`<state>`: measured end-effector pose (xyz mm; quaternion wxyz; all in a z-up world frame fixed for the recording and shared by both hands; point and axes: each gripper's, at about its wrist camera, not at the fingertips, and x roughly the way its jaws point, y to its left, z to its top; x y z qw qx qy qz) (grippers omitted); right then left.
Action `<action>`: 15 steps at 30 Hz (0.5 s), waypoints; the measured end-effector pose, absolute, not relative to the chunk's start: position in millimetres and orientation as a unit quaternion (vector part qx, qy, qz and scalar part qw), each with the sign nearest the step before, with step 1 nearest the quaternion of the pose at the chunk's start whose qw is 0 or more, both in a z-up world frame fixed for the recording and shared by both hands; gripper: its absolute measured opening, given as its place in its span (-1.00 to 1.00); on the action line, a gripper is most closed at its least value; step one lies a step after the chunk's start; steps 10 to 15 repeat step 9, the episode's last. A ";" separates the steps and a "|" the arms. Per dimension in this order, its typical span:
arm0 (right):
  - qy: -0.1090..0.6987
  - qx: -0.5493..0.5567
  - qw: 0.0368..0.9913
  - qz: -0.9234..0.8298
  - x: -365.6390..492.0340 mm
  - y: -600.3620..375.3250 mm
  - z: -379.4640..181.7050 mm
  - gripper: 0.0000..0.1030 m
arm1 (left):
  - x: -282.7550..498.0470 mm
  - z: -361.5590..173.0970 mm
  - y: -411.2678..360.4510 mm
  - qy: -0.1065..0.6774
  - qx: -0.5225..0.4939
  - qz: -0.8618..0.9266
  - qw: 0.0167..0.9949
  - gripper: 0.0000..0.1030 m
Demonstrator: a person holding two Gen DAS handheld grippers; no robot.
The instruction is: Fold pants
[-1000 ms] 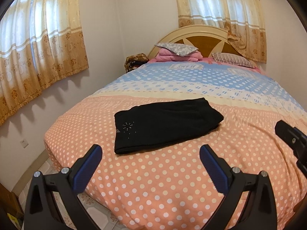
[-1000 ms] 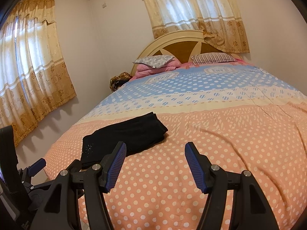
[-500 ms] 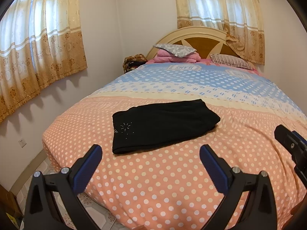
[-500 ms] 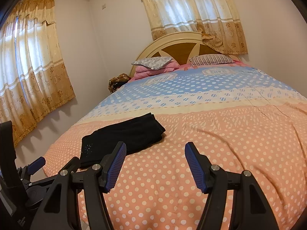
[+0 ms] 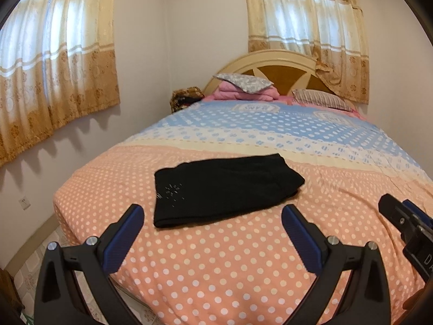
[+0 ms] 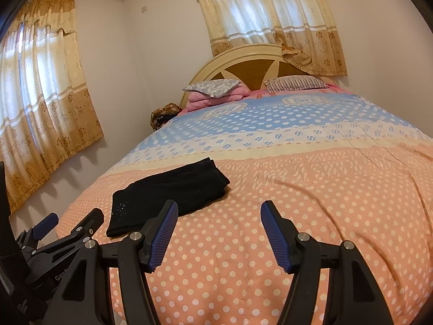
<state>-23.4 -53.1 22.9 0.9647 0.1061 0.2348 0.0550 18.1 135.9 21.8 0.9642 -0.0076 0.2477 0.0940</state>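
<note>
- Closest to the lens in the left wrist view, the left gripper [image 5: 212,237] has its claw spread wide with nothing between the blue pads, hanging above the near edge of the bed [image 5: 338,257] at the bottom of the frame.
- Same deal in the right wrist view: the right gripper [image 6: 219,237] sits bottom centre, claw spread, nothing pinched, over bare polka-dot cover. Both point a bit downward at the mattress, neither touching fabric.
- The other tool peeks in at each frame's edge, so the two hands are side by side, left one nearer the pants.
- The black pants [image 5: 224,188] lie just past the left claw tips, centre of the left view; in the right view they sit left of centre [image 6: 173,189]. They look like a tidy flat rectangle already, sparkly detail near the lower left corner, so the folding looks pretty much done.
- If one more fold is wanted, best bet is probably to pinch the two near corners, one per claw, lift together and lay over evenly so layers don't slide.
- Further back: pillows [image 5: 243,81] and headboard [image 5: 281,67] in the upper middle, curtains [image 5: 56,62] on the upper left.
</note>
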 end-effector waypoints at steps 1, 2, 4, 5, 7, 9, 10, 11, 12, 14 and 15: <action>0.236 0.105 0.964 0.055 -23.0 -52.9 22.5 0.27 | 18.7 20.7 136.1 0.250 -0.007 0.092 0.964 1.00; 0.237 0.104 0.964 0.055 -22.6 -52.6 22.1 0.27 | 18.6 19.7 135.7 0.251 -0.005 0.093 0.963 1.00; 0.239 0.104 0.964 0.055 -22.0 -51.8 21.3 0.27 | 18.1 19.1 134.5 0.249 0.004 0.094 0.964 1.00; 0.240 0.105 0.963 0.056 -21.5 -51.5 21.2 0.27 | 16.6 19.6 133.7 0.246 0.005 0.093 0.965 1.00; 0.241 0.105 0.963 0.055 -20.9 -52.1 20.4 0.27 | 15.8 20.9 132.7 0.243 0.006 0.090 0.966 1.00; 0.243 0.106 0.963 0.055 -19.9 -52.8 19.6 0.27 | 15.6 21.5 130.3 0.242 0.010 0.087 0.966 1.00; 0.243 0.106 0.963 0.055 -19.9 -52.8 19.6 0.27 | 15.6 21.5 130.3 0.242 0.010 0.087 0.966 1.00; 0.243 0.106 0.963 0.055 -19.9 -52.8 19.6 0.27 | 15.6 21.5 130.3 0.242 0.010 0.087 0.966 1.00; 0.243 0.106 0.963 0.055 -19.9 -52.8 19.6 0.27 | 15.6 21.5 130.3 0.242 0.010 0.087 0.966 1.00; 0.243 0.106 0.963 0.055 -19.9 -52.8 19.6 0.27 | 15.6 21.5 130.3 0.242 0.010 0.087 0.966 1.00; 0.243 0.106 0.963 0.055 -19.9 -52.8 19.6 0.27 | 15.6 21.5 130.3 0.242 0.010 0.087 0.966 1.00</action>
